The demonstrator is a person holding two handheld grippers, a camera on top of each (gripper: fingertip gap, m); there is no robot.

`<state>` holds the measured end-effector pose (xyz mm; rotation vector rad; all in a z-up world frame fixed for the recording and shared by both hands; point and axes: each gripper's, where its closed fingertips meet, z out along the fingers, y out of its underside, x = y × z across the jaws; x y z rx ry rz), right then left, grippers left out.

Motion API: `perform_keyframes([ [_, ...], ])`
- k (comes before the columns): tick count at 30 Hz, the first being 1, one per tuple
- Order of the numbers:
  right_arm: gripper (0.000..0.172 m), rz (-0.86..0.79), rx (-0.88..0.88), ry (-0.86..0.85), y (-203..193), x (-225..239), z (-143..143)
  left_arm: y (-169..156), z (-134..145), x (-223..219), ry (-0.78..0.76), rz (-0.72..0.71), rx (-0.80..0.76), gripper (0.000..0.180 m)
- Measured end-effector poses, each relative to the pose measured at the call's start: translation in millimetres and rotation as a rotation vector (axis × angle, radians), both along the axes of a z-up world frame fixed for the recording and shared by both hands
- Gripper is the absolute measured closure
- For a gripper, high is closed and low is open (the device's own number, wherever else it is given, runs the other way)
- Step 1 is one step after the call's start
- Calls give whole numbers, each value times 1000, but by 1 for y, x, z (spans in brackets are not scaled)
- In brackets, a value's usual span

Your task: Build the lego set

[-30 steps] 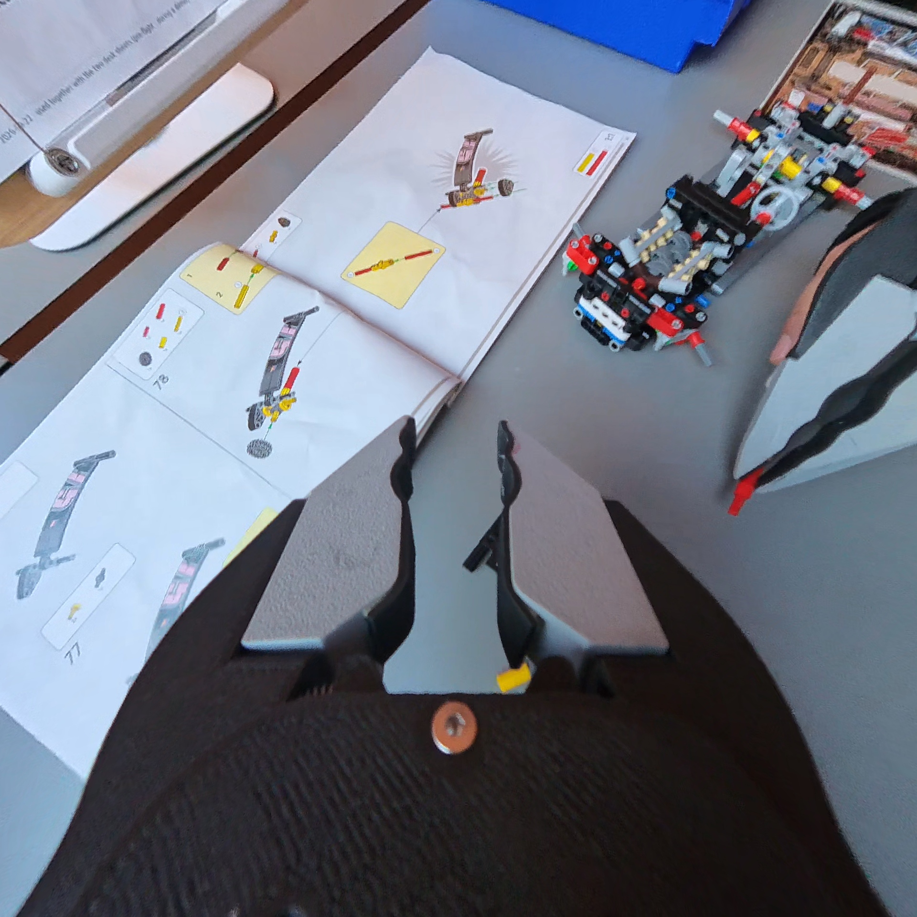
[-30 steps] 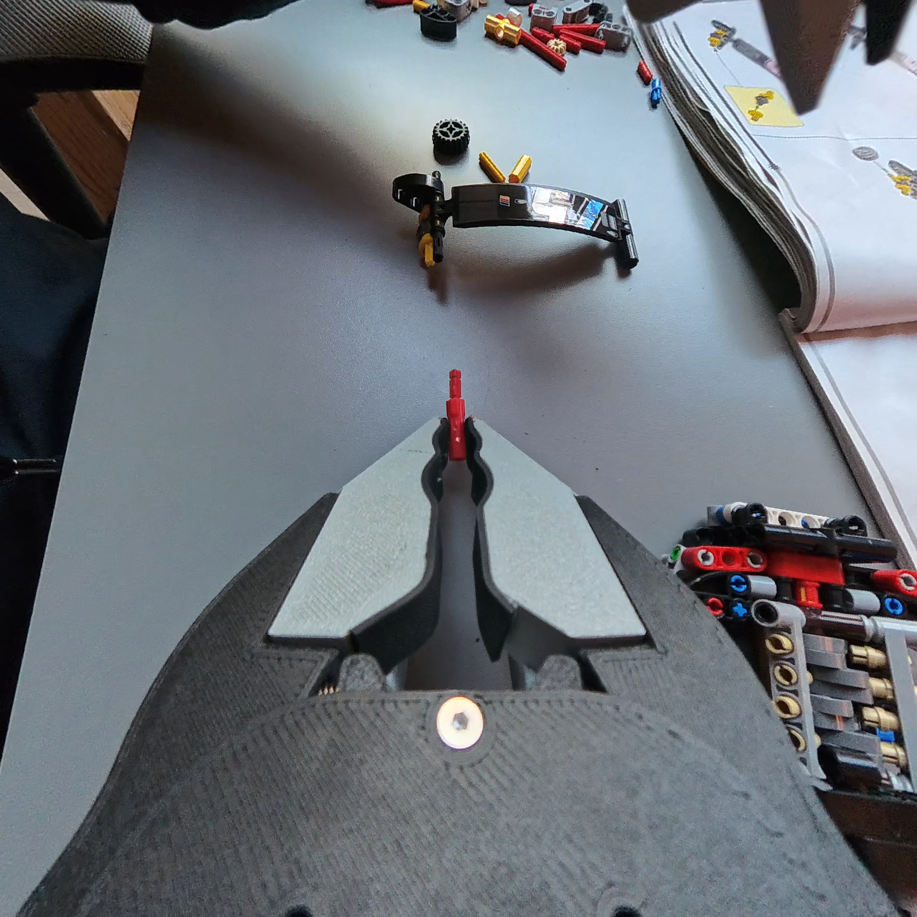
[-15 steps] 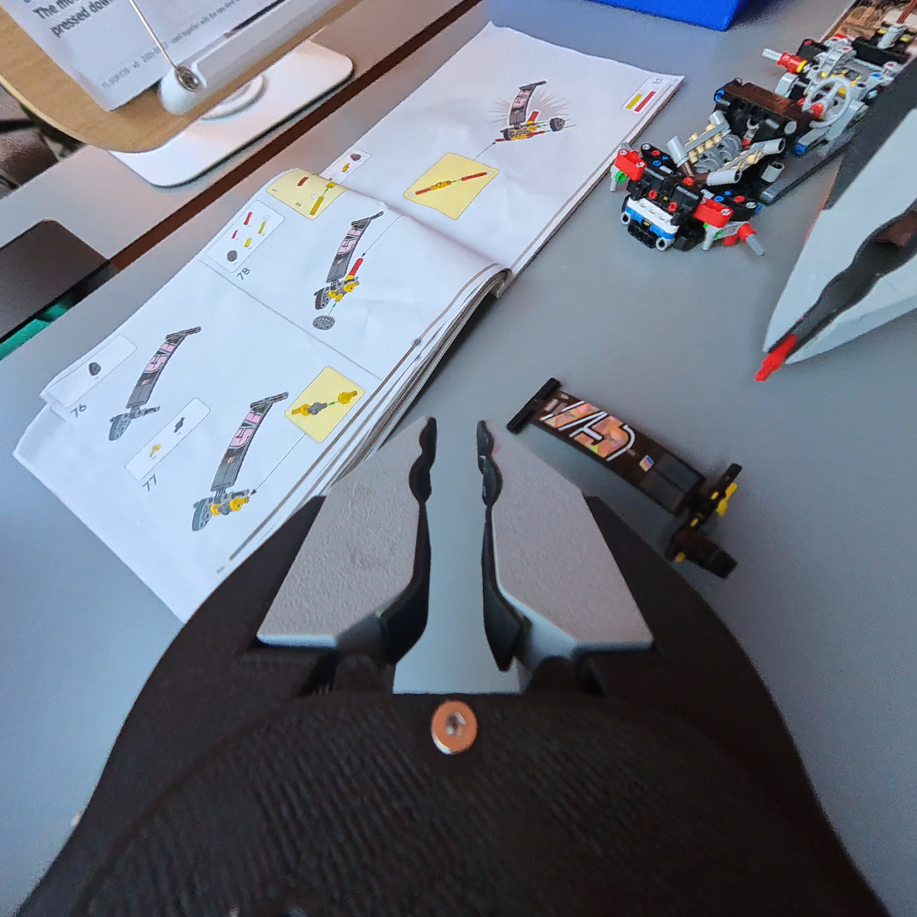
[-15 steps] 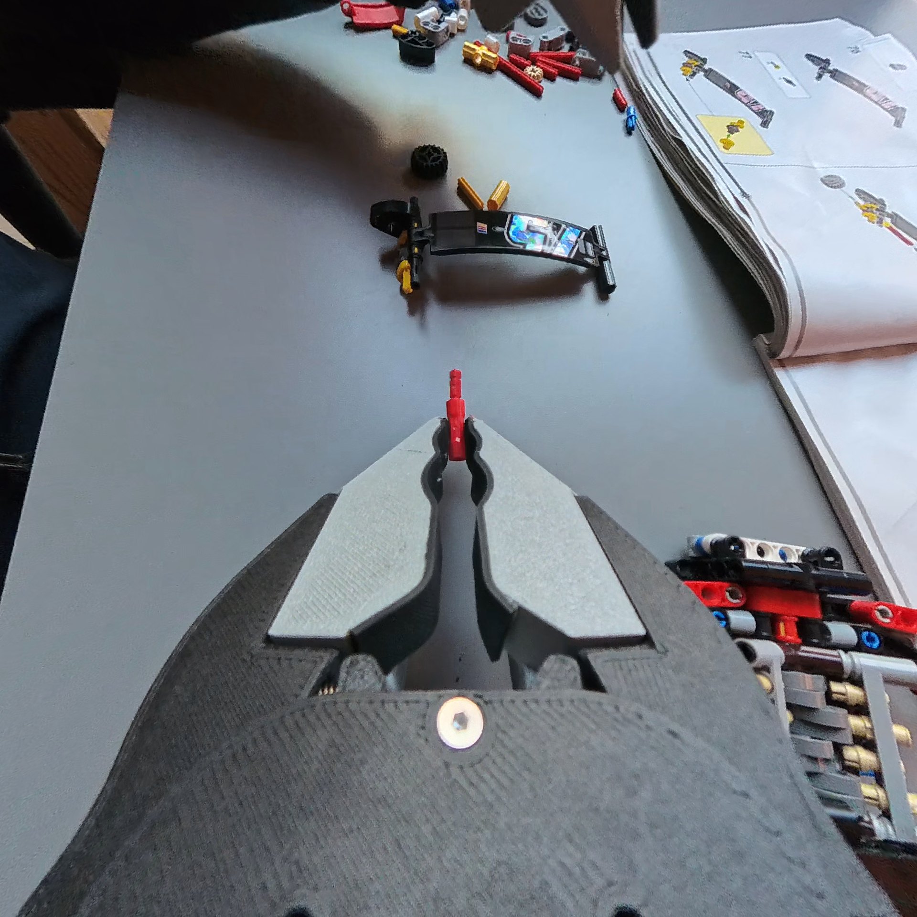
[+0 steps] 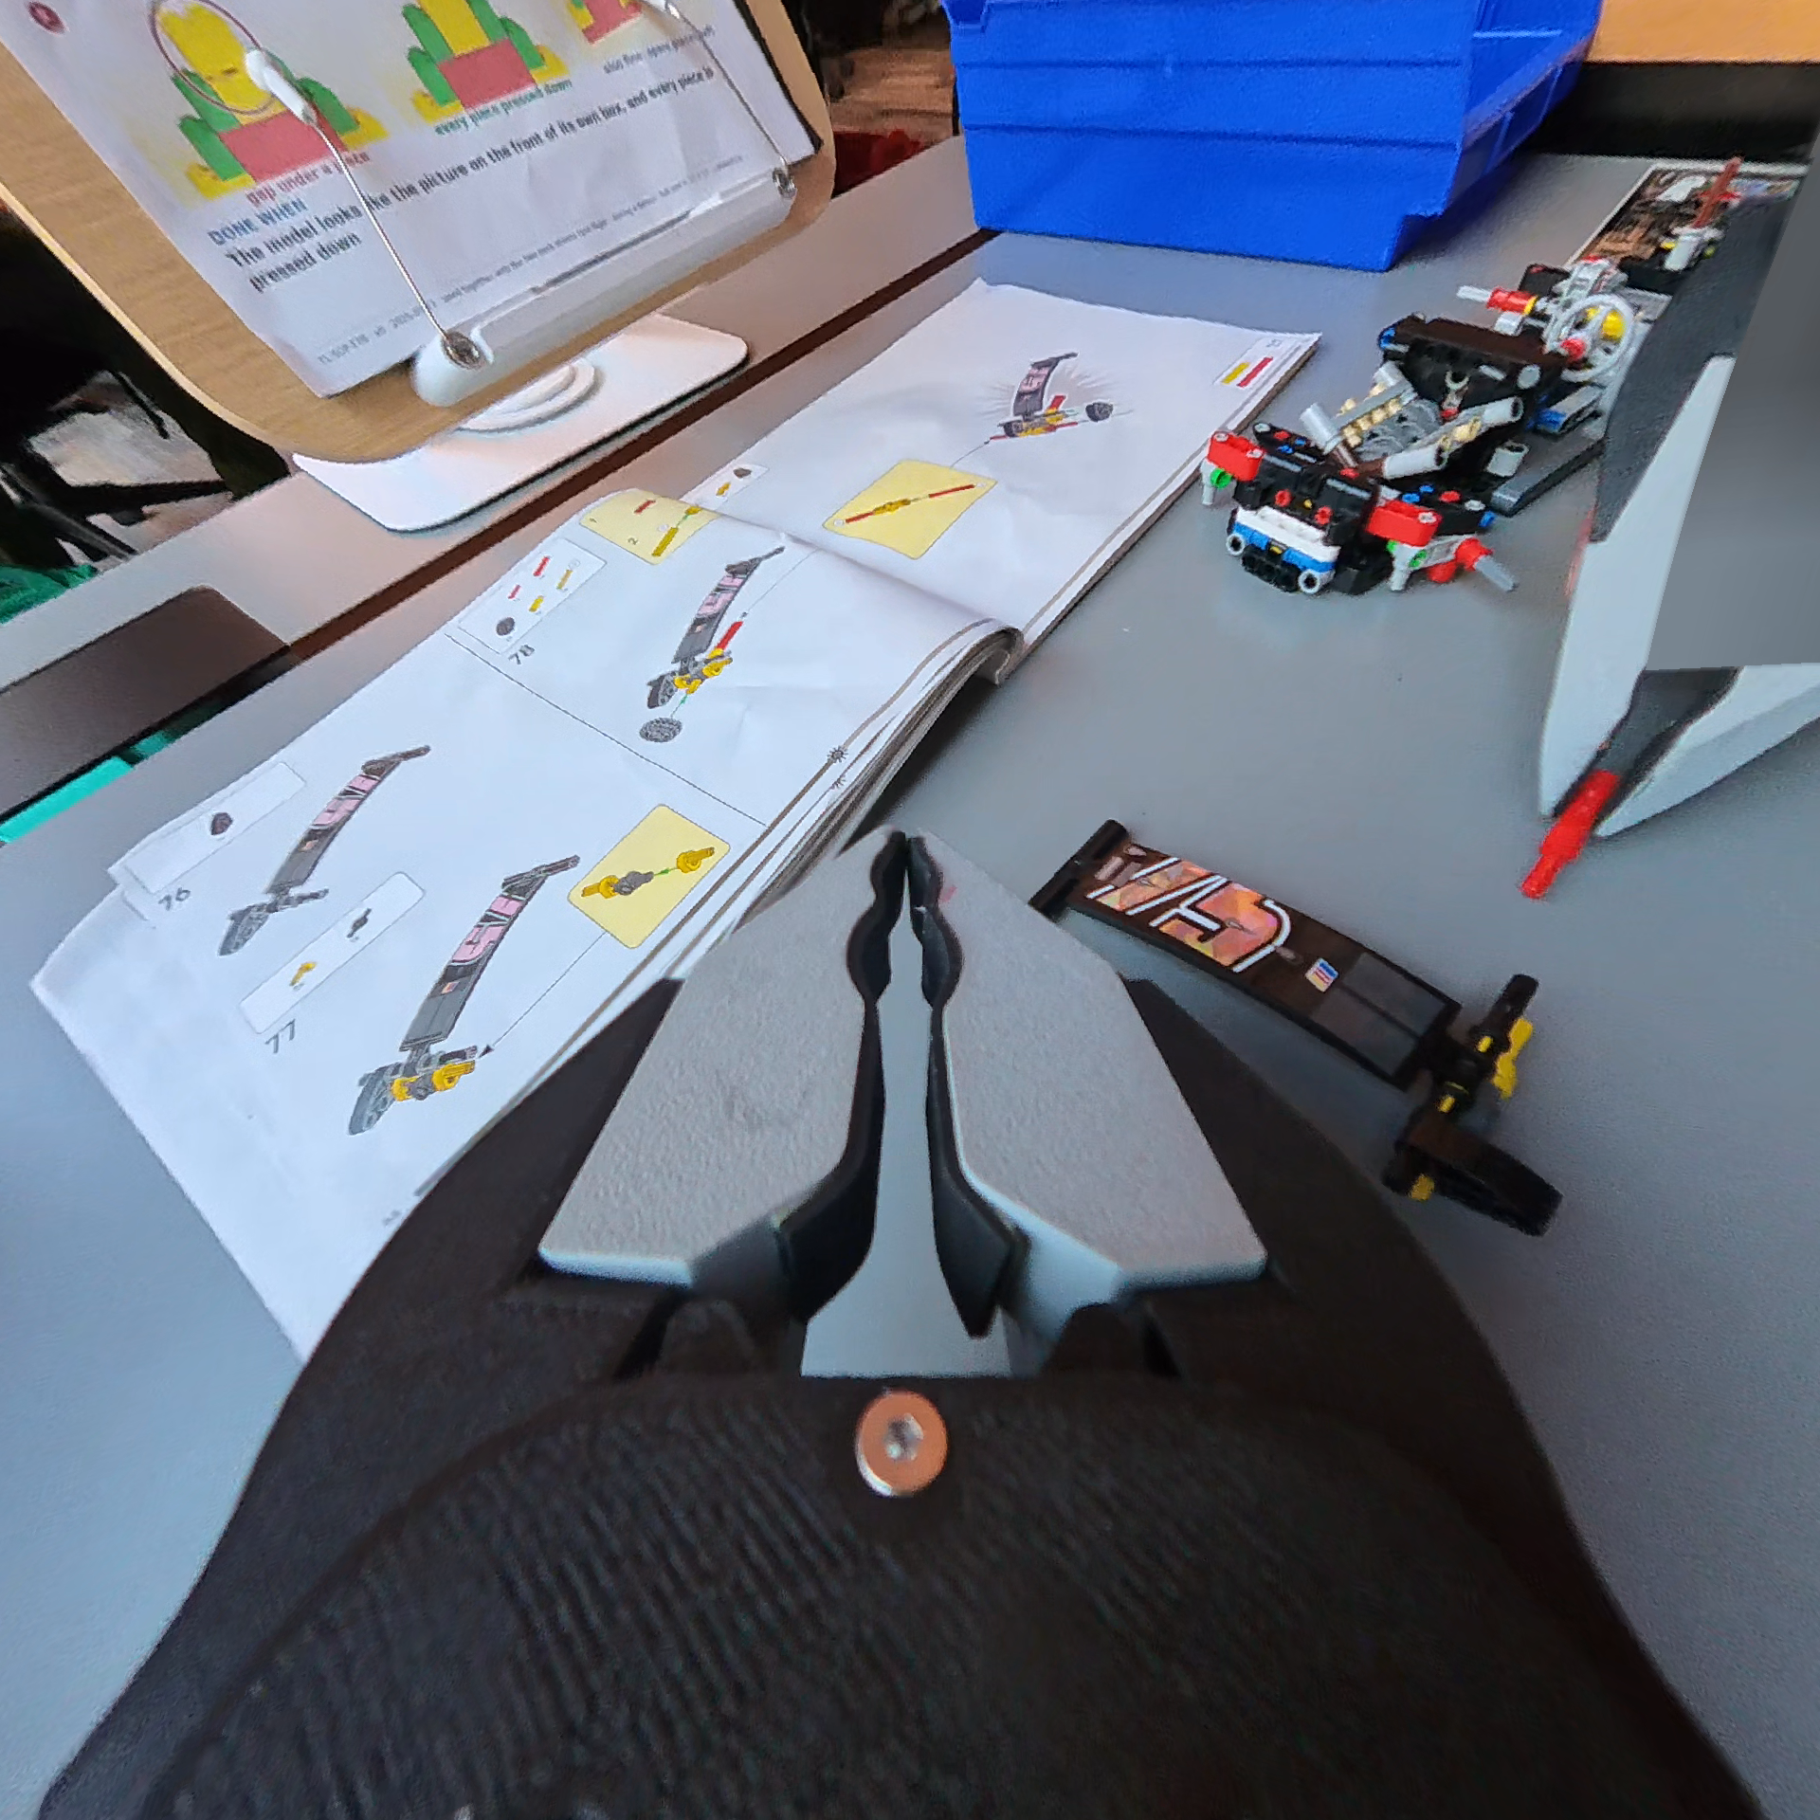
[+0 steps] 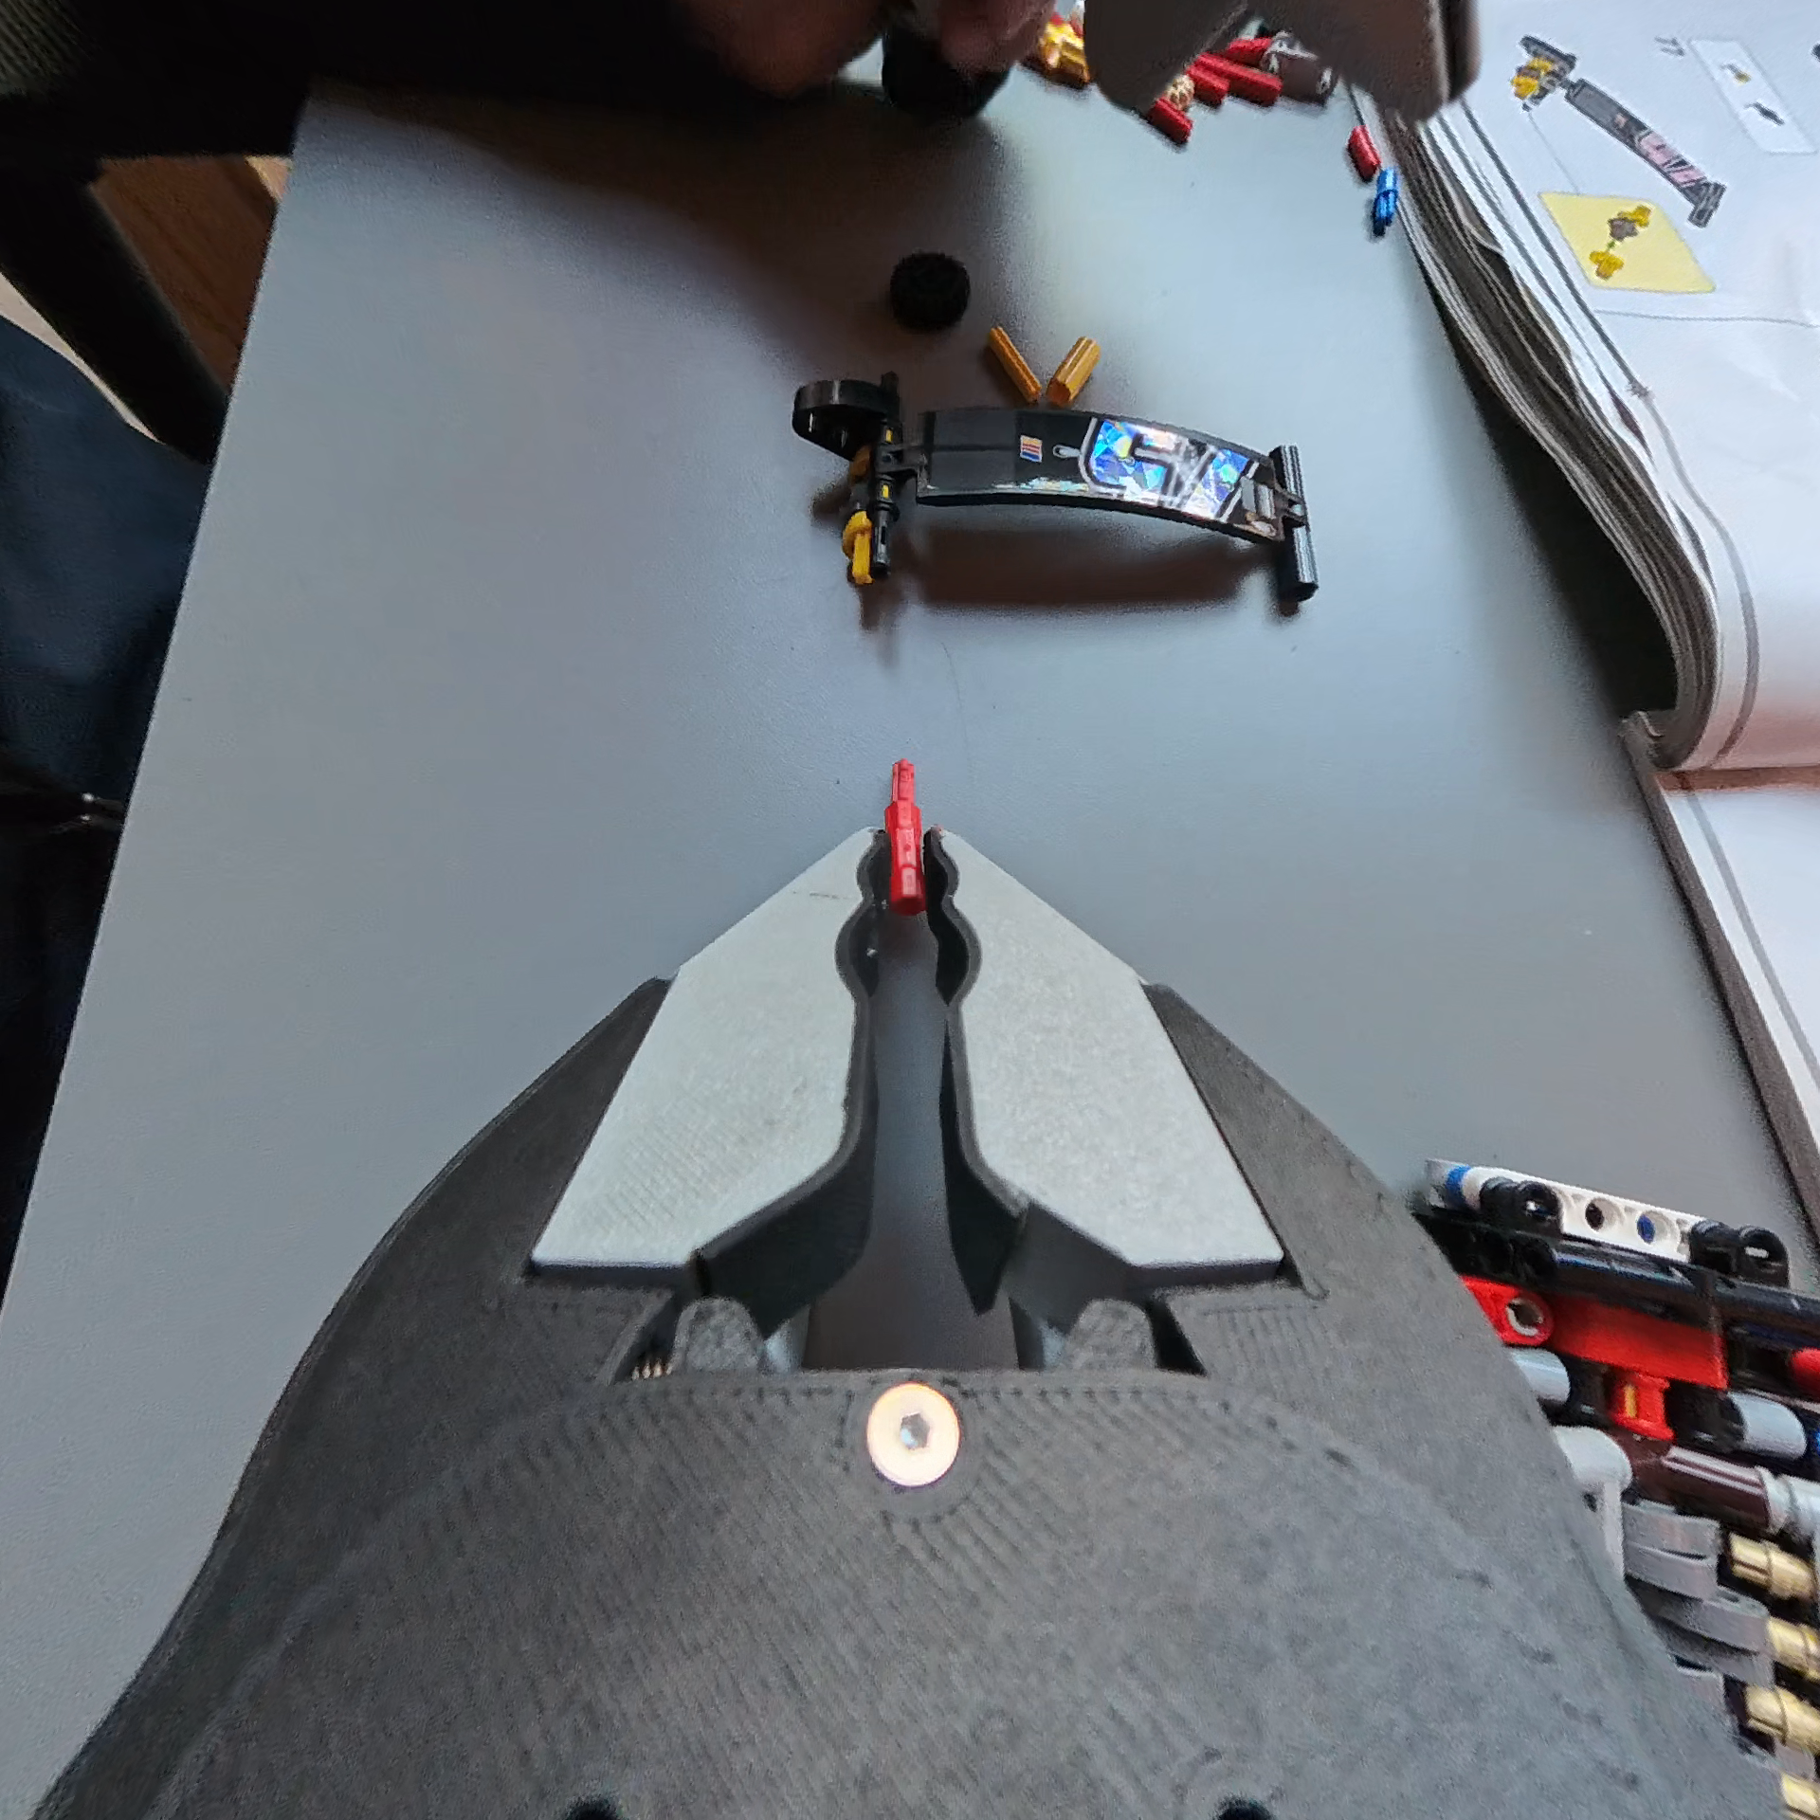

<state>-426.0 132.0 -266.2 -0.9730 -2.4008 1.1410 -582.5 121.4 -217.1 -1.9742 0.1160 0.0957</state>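
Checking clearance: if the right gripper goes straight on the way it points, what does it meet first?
Probably the curved black panel assembly lying crosswise ahead on the grey table; the held red pin would touch first. Depth unclear.

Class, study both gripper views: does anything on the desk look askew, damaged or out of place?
Nothing looks damaged. The instruction booklet lies at a slant, loose pins lie scattered beside the black curved panel, and the right gripper pinches a red pin.

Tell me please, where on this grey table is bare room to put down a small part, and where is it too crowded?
Free: the wide grey table between the right gripper, shut on a red pin, and the black curved panel; also left of that panel. Crowded: the loose parts at the far edge, the open booklet, and the car model beside the right gripper.
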Motion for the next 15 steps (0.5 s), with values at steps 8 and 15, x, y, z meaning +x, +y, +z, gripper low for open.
perform_keyframes([
  [8,167,10,40,-24,-1,1,-7,0,-3,0,-37,-8,-16,180],
  [15,165,10,14,-6,-1,1,-2,1,-5,-1,-23,-2,-27,180],
])
